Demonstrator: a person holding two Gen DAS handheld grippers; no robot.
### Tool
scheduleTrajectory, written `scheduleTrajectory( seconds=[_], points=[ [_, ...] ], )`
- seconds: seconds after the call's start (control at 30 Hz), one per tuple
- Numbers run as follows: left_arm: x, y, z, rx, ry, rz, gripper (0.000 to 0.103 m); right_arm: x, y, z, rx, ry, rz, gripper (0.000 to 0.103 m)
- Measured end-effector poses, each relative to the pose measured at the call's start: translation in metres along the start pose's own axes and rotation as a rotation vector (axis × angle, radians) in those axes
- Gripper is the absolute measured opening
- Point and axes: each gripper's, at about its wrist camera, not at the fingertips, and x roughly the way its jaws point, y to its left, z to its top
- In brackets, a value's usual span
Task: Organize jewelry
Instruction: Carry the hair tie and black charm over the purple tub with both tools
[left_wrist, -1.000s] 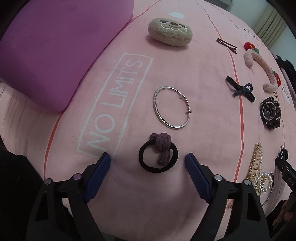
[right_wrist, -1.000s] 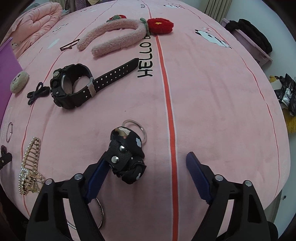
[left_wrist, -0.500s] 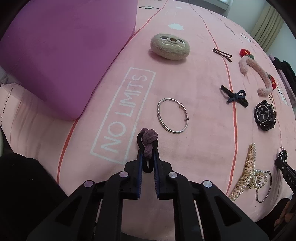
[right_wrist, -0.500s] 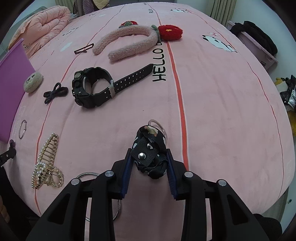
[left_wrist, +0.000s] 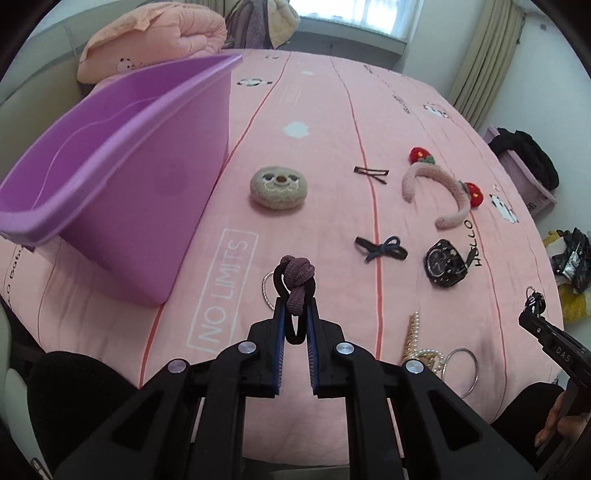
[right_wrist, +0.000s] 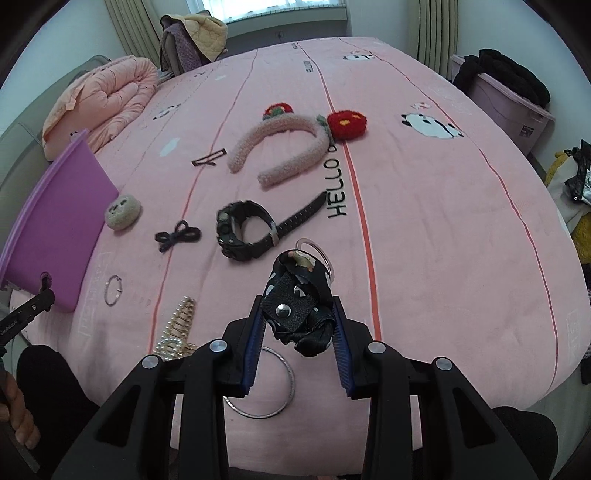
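My left gripper (left_wrist: 294, 306) is shut on a black hair tie with a mauve knot (left_wrist: 295, 284) and holds it above the pink bed cover. My right gripper (right_wrist: 297, 314) is shut on a black patterned fabric keychain with a metal ring (right_wrist: 299, 295), also lifted off the cover. A purple plastic bin (left_wrist: 110, 162) stands at the left; it also shows in the right wrist view (right_wrist: 55, 225). A silver bangle (left_wrist: 266, 291) lies partly hidden behind the hair tie.
On the cover lie a beige plush clip (left_wrist: 279, 188), a brown hair pin (left_wrist: 371, 172), a pink headband (left_wrist: 439, 192), a black bow tie (left_wrist: 382, 249), a black watch (left_wrist: 443, 267), a pearl claw clip (left_wrist: 415, 341) and a large ring (right_wrist: 264, 384).
Both grippers closed on their items a second ago and have since lifted them off the cover, so the views now take in more of the bed and the bin.
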Motion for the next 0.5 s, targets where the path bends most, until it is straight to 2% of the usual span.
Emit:
scheduleTrajectory(
  seconds=[0.17, 0.3, 0.5],
  points=[
    [-0.037, 0.004, 0.023, -0.011, -0.077, -0.043, 0.011, -0.034, 0.043, 0.024, -0.063, -0.074, 0.083, 0.034],
    [-0.069, 0.022, 0.044, -0.017, -0.146, -0.058, 0.011, -0.053, 0.096, 0.055, -0.153, -0.128, 0.178, 0.034],
    [-0.090, 0.075, 0.076, -0.037, -0.192, 0.003, 0.011, -0.054, 0.193, 0.100, -0.273, -0.165, 0.346, 0.034]
  ],
)
